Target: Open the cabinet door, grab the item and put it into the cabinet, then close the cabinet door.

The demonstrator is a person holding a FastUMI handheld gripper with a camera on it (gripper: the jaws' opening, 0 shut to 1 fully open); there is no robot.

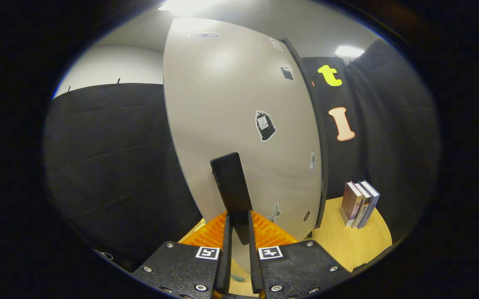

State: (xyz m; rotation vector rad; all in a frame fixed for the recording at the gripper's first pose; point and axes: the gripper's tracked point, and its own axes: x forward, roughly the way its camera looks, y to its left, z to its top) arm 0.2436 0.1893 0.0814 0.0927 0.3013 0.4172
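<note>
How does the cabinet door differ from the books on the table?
The door is one broad pale panel with stickers, its dark handle clamped between the gripper fingers; the books are three slim volumes with coloured covers, standing beyond the door and untouched. The door rises far above the gripper; the books are short. Both stand upright.
</note>
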